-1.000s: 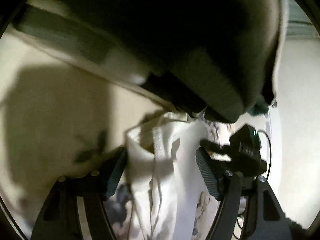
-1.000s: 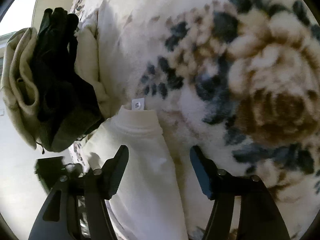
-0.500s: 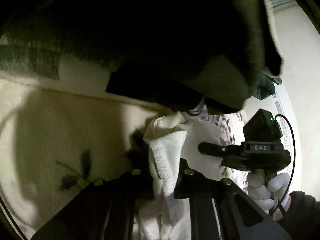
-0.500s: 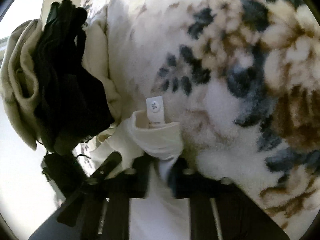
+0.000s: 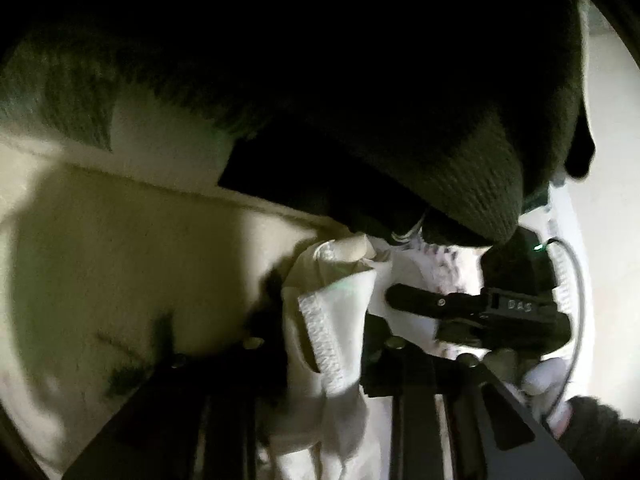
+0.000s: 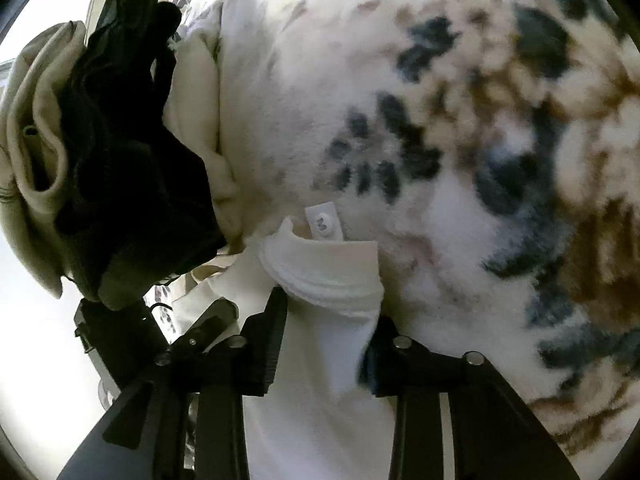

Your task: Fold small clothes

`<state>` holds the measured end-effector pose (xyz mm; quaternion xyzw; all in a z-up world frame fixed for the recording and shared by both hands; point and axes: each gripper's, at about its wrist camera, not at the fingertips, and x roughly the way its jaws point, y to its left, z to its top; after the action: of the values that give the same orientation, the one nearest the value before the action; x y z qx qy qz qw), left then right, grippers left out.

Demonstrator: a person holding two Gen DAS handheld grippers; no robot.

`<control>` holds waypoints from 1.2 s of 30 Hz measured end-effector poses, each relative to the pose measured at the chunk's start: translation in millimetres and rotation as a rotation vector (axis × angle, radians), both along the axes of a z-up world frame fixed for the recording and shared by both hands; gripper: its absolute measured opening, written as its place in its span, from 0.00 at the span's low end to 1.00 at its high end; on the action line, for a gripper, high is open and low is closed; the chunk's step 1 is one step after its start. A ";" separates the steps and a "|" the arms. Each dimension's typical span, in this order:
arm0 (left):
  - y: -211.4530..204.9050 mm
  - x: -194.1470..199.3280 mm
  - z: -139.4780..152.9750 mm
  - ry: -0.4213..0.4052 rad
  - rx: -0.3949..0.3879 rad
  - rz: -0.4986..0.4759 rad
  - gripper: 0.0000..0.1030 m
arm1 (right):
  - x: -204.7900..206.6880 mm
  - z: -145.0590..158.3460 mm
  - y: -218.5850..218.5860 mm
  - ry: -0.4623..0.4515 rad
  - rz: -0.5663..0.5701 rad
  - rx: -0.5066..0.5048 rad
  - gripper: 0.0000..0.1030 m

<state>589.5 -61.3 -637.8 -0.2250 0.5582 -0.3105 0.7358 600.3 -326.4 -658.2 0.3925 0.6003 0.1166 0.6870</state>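
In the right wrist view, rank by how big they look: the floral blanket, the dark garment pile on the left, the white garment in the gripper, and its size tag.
1. Floral blanket, by far the largest.
2. Dark garment pile and white garment: similar; the garment's nearness makes this unsure.
3. Size tag, smallest.

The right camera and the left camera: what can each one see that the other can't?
Only the right view shows the fuzzy flowered blanket and the little size tag. Only the left view shows the right claw from outside, its cable and a gloved hand. Both show the white garment held between claws, its hem pinched in the left claw, and the dark clothes pile.
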 end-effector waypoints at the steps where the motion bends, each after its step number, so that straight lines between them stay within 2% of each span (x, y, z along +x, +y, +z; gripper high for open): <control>1: -2.3 -3.5 5.1 -0.023 0.016 -0.010 0.11 | 0.2 6.0 3.0 -0.020 0.003 -0.035 0.18; 2: -4.7 -6.3 9.7 -0.037 0.024 -0.014 0.10 | -1.7 13.2 8.7 -0.035 0.009 -0.049 0.08; 4: -4.1 -13.7 23.6 -0.067 0.031 -0.025 0.09 | -7.5 26.4 14.2 -0.070 0.004 -0.056 0.06; 7: -4.5 -28.3 50.0 -0.112 0.024 -0.022 0.09 | -19.3 43.2 19.7 -0.109 -0.013 -0.046 0.05; 11: 22.3 -50.3 92.4 -0.164 0.003 -0.020 0.09 | -38.7 77.1 27.8 -0.169 -0.035 -0.037 0.05; 12: 38.8 -55.0 101.1 -0.174 -0.006 -0.023 0.09 | -47.2 85.8 31.6 -0.187 -0.038 -0.032 0.05; 15: 41.0 -76.2 120.4 -0.192 -0.024 -0.031 0.09 | -73.9 113.2 34.1 -0.232 -0.044 -0.019 0.05; 17: 57.9 -92.8 137.7 -0.208 -0.012 -0.045 0.09 | -95.6 128.1 32.5 -0.257 -0.036 -0.026 0.05; 21: 50.4 -139.2 149.9 -0.219 0.015 -0.107 0.11 | -148.6 142.8 38.4 -0.277 -0.009 -0.024 0.05; 22: 35.0 -148.5 151.1 -0.210 0.016 -0.120 0.13 | -166.5 140.2 34.2 -0.273 0.000 -0.021 0.05; 24: 43.2 -178.7 154.7 -0.181 0.053 -0.150 0.17 | -205.3 143.6 36.2 -0.261 0.029 -0.025 0.05; 25: 47.9 -191.0 155.2 -0.162 0.069 -0.156 0.23 | -221.6 142.8 42.3 -0.248 0.052 -0.015 0.05; 26: 55.1 -209.1 153.3 -0.132 0.098 -0.157 0.34 | -240.9 140.1 46.6 -0.225 0.077 -0.022 0.06; 28: 66.3 -239.3 146.1 -0.069 0.139 -0.149 0.45 | -276.3 123.7 59.2 -0.135 0.149 -0.010 0.13; 29: 77.1 -255.7 139.0 -0.024 0.170 -0.141 0.48 | -287.9 115.4 63.3 -0.094 0.176 0.002 0.22; 30: 95.9 -270.6 134.6 0.014 0.189 -0.132 0.48 | -305.1 103.3 67.7 -0.039 0.209 0.015 0.28; 31: 108.8 -286.6 129.3 0.061 0.203 -0.123 0.48 | -318.6 93.4 70.9 0.007 0.230 0.015 0.43; 32: 121.1 -300.2 122.2 0.106 0.231 -0.104 0.48 | -335.6 83.3 73.7 0.063 0.254 0.004 0.52; 34: 141.2 -316.8 116.4 0.168 0.254 -0.069 0.48 | -358.5 69.3 74.5 0.129 0.283 0.014 0.52; 36: 153.2 -321.1 112.8 0.191 0.276 -0.029 0.48 | -371.9 65.5 67.0 0.155 0.253 0.008 0.52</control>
<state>268.5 91.9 -525.0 -0.1420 0.6660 -0.2187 0.6989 228.5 -259.4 -592.7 0.3243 0.6956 0.1739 0.6170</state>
